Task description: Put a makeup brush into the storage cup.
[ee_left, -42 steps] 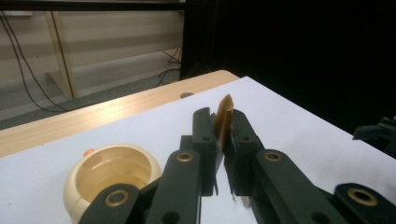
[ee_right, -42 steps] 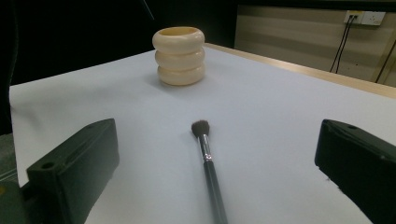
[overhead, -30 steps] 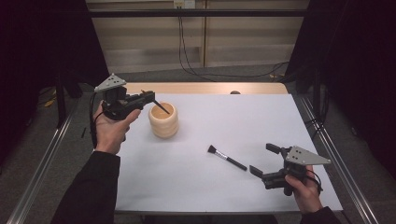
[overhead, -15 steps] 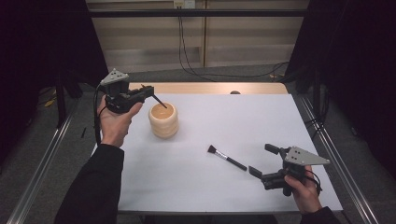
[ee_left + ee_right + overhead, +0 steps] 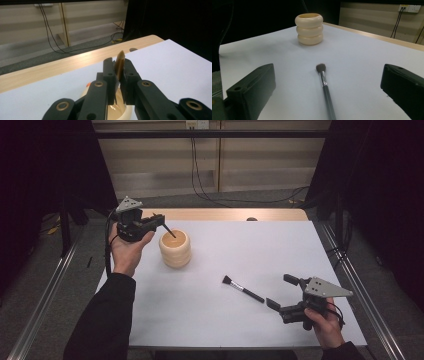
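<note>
Looking down from the high view, the left gripper (image 5: 159, 221) hangs over the cup (image 5: 175, 248) near the table's (image 5: 280, 250) far left, its jaws pinched on a thin stick (image 5: 168, 231) whose lower end slants into the cup's mouth. A brush (image 5: 243, 289) lies flat on the white top, bristles toward the cup, well apart from it. Its handle end points at the right gripper (image 5: 281, 291), held low near the front right corner with jaws spread wide and nothing between them.

From the left gripper view, the two black jaws are closed tight on the stick (image 5: 120, 65), its brown pointed tip poking up above them. The cup's (image 5: 125, 113) cream rim sits right beneath.

From the right gripper view, the jaws stand far apart at either side. The brush (image 5: 325, 86) lies on the table (image 5: 367, 57) between them, untouched, bristles away from the camera. The cup (image 5: 309, 28), three stacked rings in shape, stands upright farther back.
</note>
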A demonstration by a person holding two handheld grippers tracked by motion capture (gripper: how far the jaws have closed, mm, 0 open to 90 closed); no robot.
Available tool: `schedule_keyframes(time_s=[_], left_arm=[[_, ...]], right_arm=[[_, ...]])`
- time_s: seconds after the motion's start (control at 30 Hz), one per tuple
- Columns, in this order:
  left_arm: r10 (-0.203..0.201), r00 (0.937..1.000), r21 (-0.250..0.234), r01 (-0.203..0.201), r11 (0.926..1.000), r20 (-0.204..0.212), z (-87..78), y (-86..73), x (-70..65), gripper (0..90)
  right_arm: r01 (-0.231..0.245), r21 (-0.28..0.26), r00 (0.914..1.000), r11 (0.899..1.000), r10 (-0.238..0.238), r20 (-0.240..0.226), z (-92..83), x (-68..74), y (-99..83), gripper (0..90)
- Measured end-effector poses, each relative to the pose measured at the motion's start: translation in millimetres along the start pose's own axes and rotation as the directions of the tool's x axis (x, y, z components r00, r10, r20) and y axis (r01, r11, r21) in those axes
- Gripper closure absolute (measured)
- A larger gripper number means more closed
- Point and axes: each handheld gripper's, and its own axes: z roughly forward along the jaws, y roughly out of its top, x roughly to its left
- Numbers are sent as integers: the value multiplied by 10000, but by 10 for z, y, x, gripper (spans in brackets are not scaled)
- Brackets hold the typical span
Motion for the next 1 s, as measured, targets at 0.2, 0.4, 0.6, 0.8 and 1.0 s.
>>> schedule_keyframes(time_s=[0.2,0.4,0.6,0.8,1.0], left_arm=[[-69,10000,374,68,9993,31,61,-101,16,842],[56,10000,594,-57,9982,16,82,-175,-22,841],[-86,10000,509,85,9987,22,119,-292,-16,841],[-88,9999,482,85,9988,72,168,-358,-15,841],[-121,9998,538,114,9985,132,202,-423,-5,840]], right_arm=[[8,-13,10000,10000,-8,-11,-3,-6,-2,0],[72,20,10000,10000,-72,1,2,-8,-3,0],[65,-10,10000,10000,-65,-3,3,-3,-2,0],[13,-5,10000,10000,-13,24,1,1,-2,0],[90,13,10000,10000,-90,-8,1,-7,-4,0]])
